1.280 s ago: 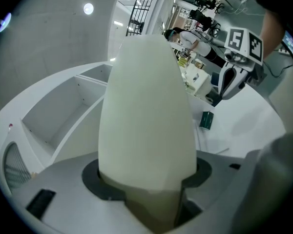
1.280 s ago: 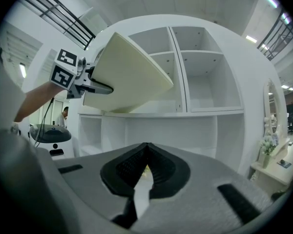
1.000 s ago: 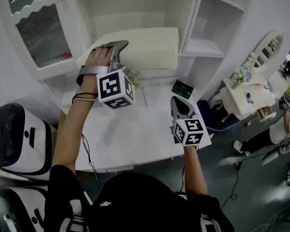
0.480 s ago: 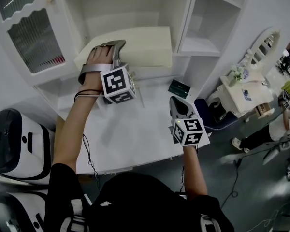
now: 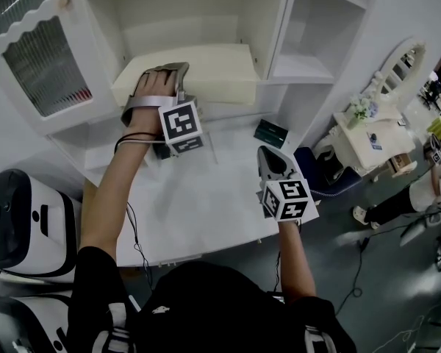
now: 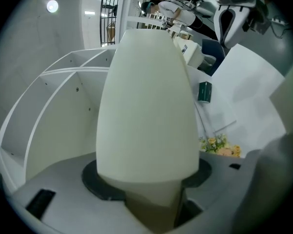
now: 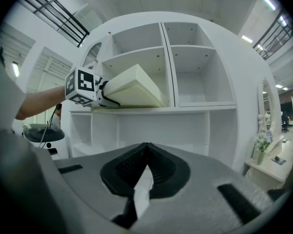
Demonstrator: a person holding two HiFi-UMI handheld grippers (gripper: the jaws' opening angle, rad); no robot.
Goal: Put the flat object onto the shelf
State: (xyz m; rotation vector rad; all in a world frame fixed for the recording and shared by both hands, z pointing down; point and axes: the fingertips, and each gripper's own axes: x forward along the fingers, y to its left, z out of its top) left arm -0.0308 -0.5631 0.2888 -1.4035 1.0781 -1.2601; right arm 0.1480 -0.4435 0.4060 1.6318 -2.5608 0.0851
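Left gripper point(image 5: 173, 79) is clamping the cream flat slab point(image 5: 209, 68), which is resting tilted in the shelf's point(image 5: 283, 78) left compartment and hiding the jaw tips. Right gripper point(image 5: 273, 160) is hanging below the shelf, closed and empty. The green box point(image 5: 270, 133) is showing only unreadable print.

Handling gear: 1 left gripper point(image 5: 167, 76) and 1 right gripper point(image 5: 270, 154), 2 in all, each carrying 1 marker cube point(image 5: 180, 126), so 2 cubes. Furniture: 1 white shelf unit point(image 5: 279, 28) with 1 glass-front door point(image 5: 44, 57), 1 white table point(image 5: 198, 204), 1 dressing table point(image 5: 360, 149) with 1 mirror point(image 5: 408, 65), and 2 white-and-black machines point(image 5: 26, 219). Loose items: 1 cream flat object point(image 5: 206, 68), 1 dark green box point(image 5: 270, 133), 1 sprig of small flowers point(image 6: 219, 146).
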